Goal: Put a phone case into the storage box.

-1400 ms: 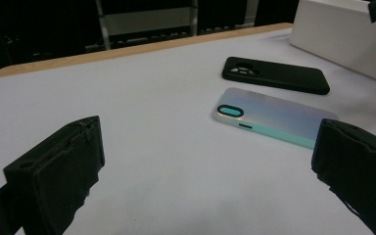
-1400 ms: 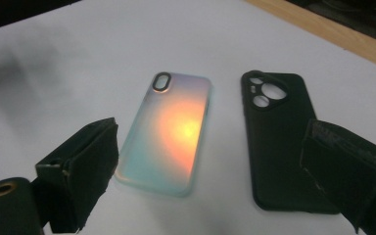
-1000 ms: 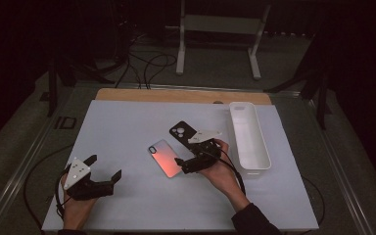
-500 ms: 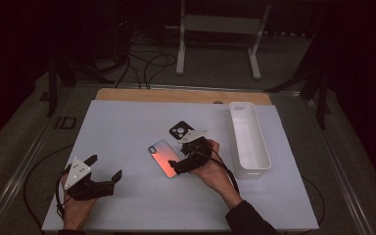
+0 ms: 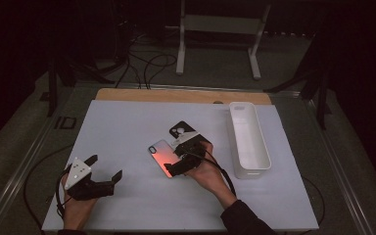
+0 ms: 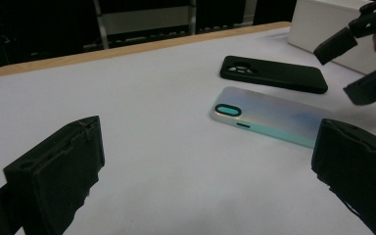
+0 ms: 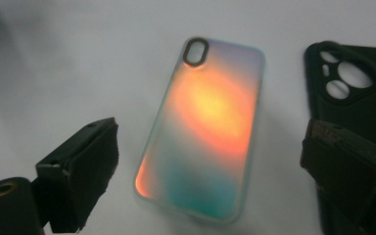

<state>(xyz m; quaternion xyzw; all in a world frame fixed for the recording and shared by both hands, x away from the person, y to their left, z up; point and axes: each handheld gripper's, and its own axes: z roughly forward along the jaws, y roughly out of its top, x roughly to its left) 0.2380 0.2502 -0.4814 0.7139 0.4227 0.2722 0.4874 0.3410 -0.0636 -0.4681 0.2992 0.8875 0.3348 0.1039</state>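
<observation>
From the high view, the right tongs (image 5: pixel 178 161) hover spread over the iridescent phone case (image 5: pixel 160 153), flat on the white desk (image 5: pixel 127 127); the left tongs (image 5: pixel 105 169) rest apart, released. Left gripper view — a black case (image 6: pixel 273 74) lies just beyond it. Right gripper view — the case sits between gaping jaws, untouched.

From above, the right gripper (image 5: pixel 178 161) covers the near end of the iridescent, orange-glowing phone case (image 5: pixel 159 153) and part of the matte black phone case (image 5: pixel 181 130). The right gripper view cuts that black case off at its edge.
</observation>
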